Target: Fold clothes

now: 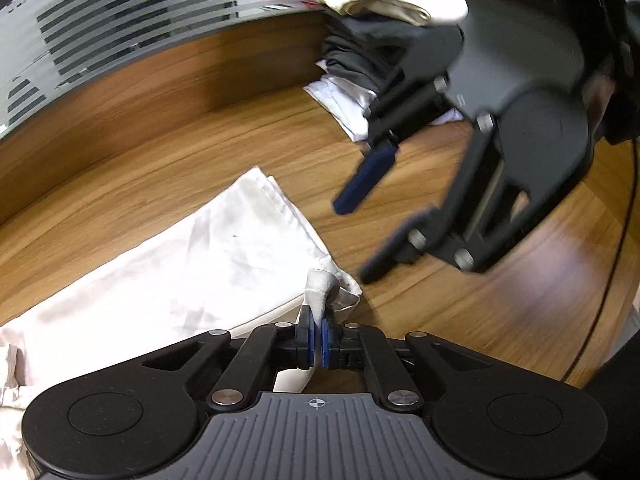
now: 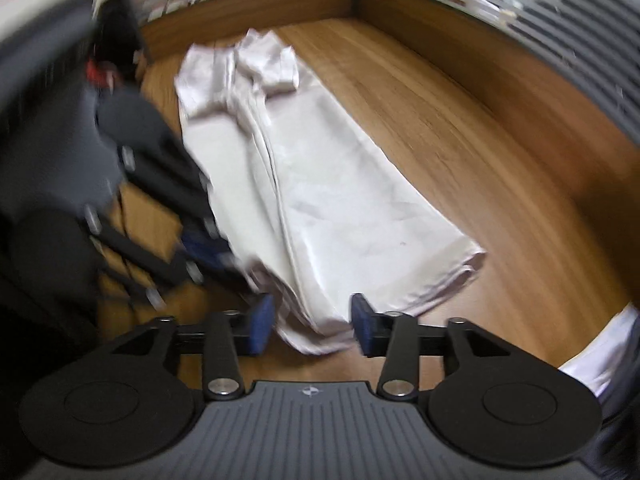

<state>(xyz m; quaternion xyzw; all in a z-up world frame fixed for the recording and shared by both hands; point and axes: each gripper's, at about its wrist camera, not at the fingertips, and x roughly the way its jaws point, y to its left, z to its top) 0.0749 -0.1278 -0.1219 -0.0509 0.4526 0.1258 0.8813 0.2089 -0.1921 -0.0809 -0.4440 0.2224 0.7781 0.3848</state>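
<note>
My left gripper (image 1: pixel 318 344) pinches the trousers' (image 1: pixel 208 248) hem corner; the right (image 2: pixel 312 324), jaws apart, straddles the other corner, so I judge a lengthwise fold comes next

We see a wooden desk (image 1: pixel 168 120) with a raised wood edge, backed by striped frosted glass (image 1: pixel 100 12).

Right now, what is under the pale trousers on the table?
Under the pale trousers only the wooden table shows around their edges. Anything beneath the cloth is covered and cannot be seen.
</note>
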